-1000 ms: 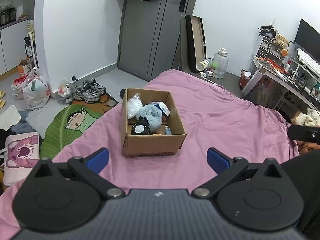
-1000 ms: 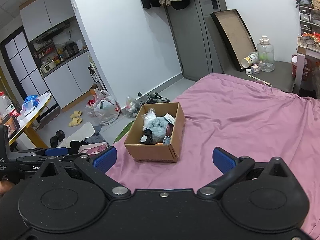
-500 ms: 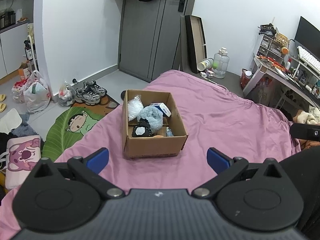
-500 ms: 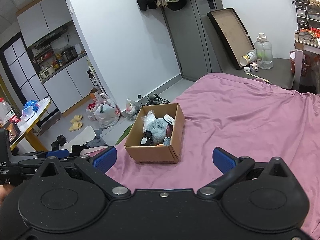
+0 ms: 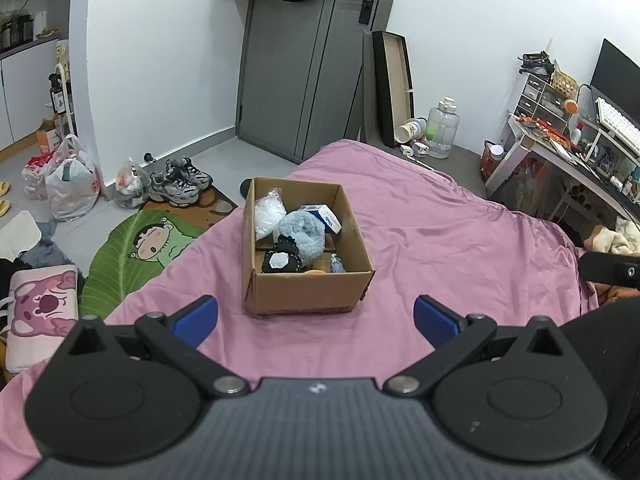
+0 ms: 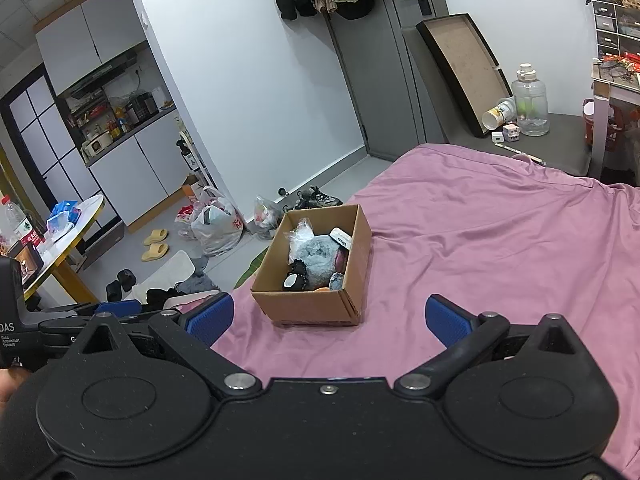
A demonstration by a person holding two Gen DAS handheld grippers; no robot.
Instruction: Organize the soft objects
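Here the right wrist view alone shows the kitchen cabinets; the left, a desk. Both grippers, left gripper and right gripper, fingers spread and empty, face the cardboard box on the pink bed.

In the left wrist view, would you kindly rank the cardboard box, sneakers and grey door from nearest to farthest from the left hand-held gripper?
1. Cardboard box, on the bed straight ahead of the left hand-held gripper.
2. Sneakers, on the floor, ahead-left.
3. Grey door, far wall.

Cardboard box now sits slightly higher and more centred between left gripper fingers than a second ago. In right wrist view, box drifts a touch right of before, right gripper barely shifting.
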